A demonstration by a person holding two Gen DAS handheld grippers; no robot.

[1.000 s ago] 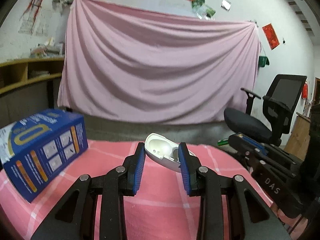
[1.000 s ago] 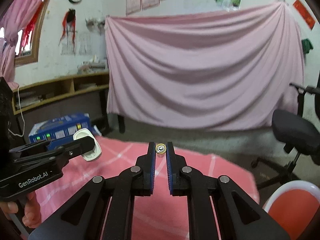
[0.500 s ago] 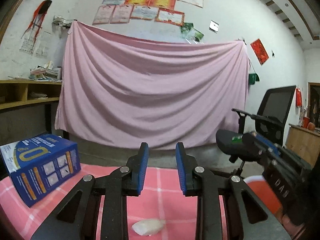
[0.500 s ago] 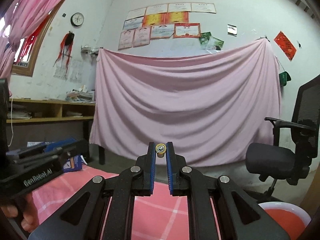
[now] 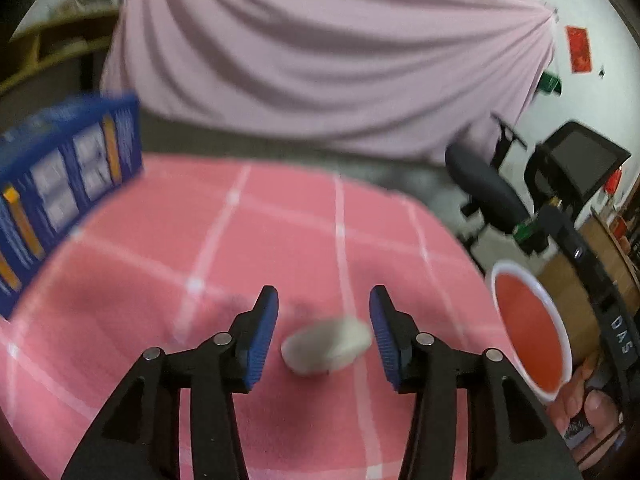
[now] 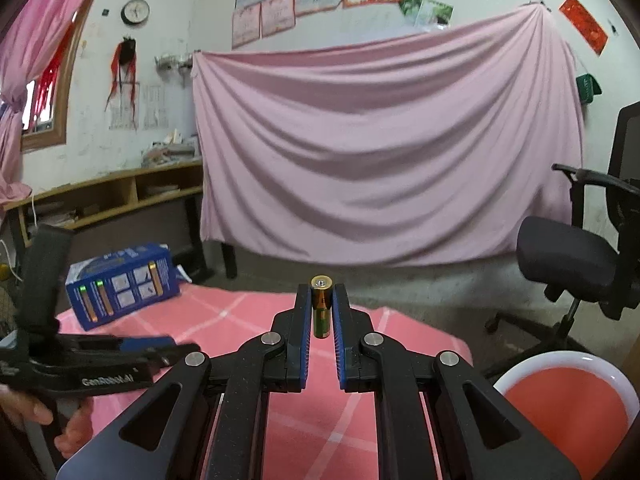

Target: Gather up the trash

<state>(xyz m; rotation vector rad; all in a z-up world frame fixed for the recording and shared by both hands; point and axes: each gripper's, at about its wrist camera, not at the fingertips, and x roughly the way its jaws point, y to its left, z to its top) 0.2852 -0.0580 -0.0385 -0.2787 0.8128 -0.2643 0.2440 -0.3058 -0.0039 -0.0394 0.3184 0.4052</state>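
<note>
Tablecloth [image 5: 280, 240], pink check; prob. pink backdrop [image 6: 380, 152]

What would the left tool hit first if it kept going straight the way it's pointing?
Most likely the white case lying on the pink checked cloth: it sits between the left tool's opening pads, untouched. The picture is blurred, so depth is uncertain.

"genrobot.ai" on left gripper [image 6: 152, 354], "das" on right gripper [image 5: 552, 216]
</note>
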